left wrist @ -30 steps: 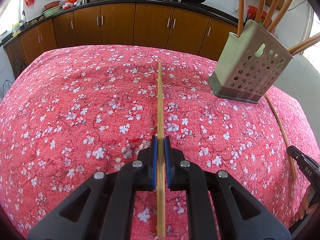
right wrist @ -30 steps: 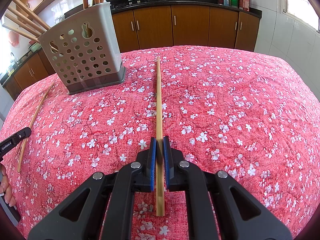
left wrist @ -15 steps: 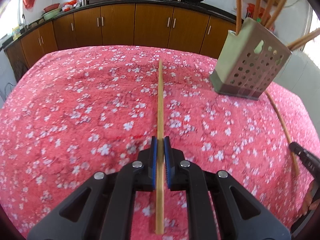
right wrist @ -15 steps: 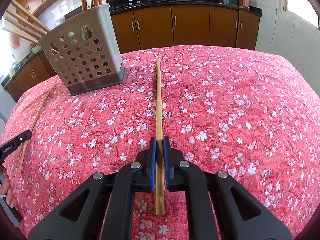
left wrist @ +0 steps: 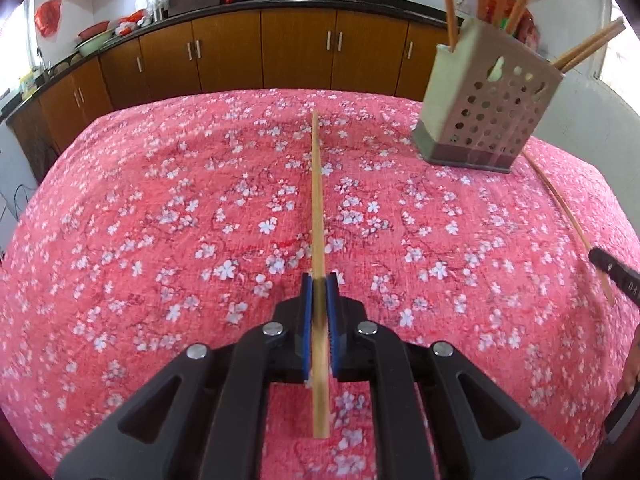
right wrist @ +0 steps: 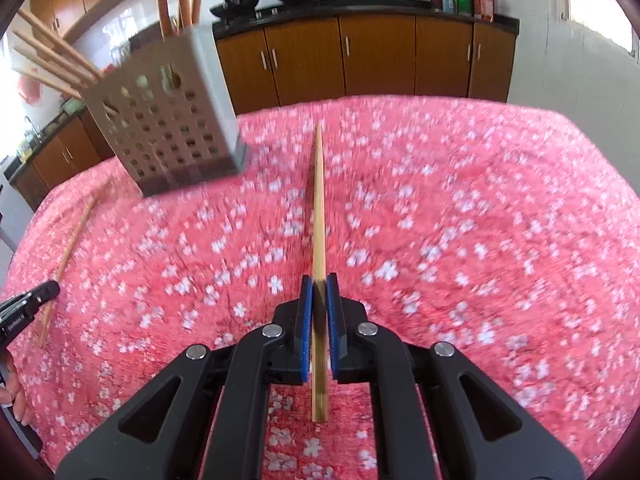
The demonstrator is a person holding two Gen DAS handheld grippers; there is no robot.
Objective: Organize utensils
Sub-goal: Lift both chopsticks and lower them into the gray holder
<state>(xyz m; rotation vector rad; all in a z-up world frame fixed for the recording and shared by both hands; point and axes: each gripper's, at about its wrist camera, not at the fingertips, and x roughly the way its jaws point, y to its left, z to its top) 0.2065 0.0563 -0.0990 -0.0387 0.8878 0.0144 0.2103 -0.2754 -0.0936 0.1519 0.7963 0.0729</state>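
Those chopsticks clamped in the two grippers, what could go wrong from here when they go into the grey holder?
1. Each chopstick is pinched near its back end, so the long front could swing and miss the holder.
2. The holder already has several sticks leaning outward; a new one may jam against them.
3. A hard poke might tip the holder, and the loose chopstick beside it could get knocked off the cloth.
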